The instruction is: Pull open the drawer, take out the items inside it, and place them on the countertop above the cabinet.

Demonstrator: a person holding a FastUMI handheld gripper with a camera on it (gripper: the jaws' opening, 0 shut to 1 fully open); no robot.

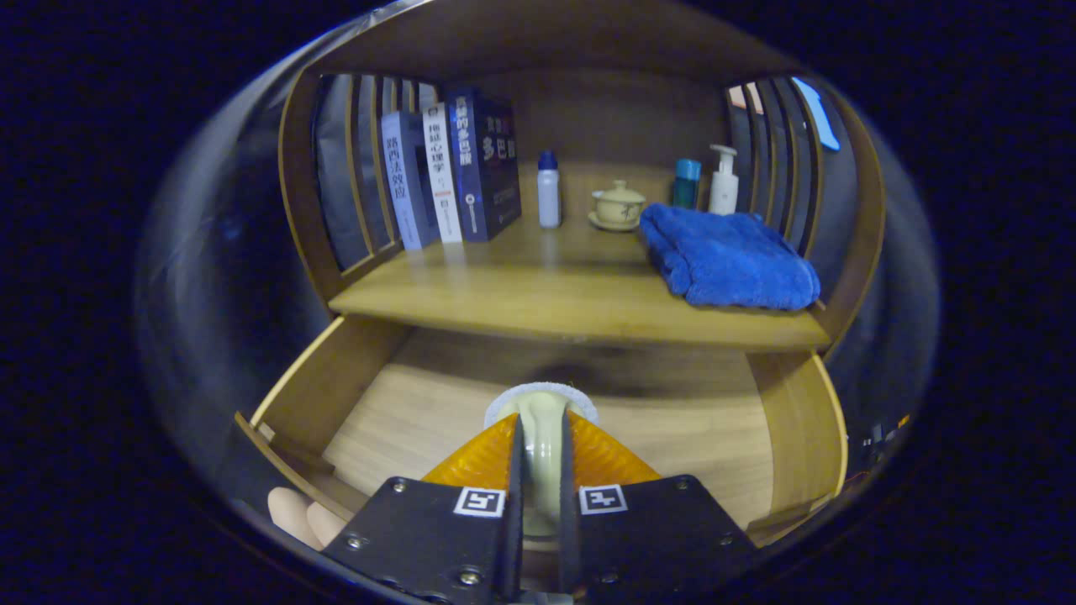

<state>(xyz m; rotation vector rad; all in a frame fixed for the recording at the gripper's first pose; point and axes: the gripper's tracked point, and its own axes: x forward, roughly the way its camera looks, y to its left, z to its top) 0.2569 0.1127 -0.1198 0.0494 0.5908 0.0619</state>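
Observation:
My gripper (540, 445) is shut on a cream-coloured cup (542, 416), held rim-on between the two fingers above the open wooden drawer (336, 395). The drawer's bare wooden floor (689, 437) lies below and beyond the cup. Just past the drawer runs the cabinet's countertop (538, 294), a wooden shelf board. On it lies a folded blue towel (727, 256) at the right. What the cup hides of the drawer floor I cannot tell.
On the countertop stand three books (450, 172) at the left, a small white bottle with a blue cap (548, 189), a lidded tea cup on a saucer (618, 206), a teal bottle (687, 183) and a white pump bottle (723, 181). Fingers of a hand (303, 517) rest at the drawer's front left corner.

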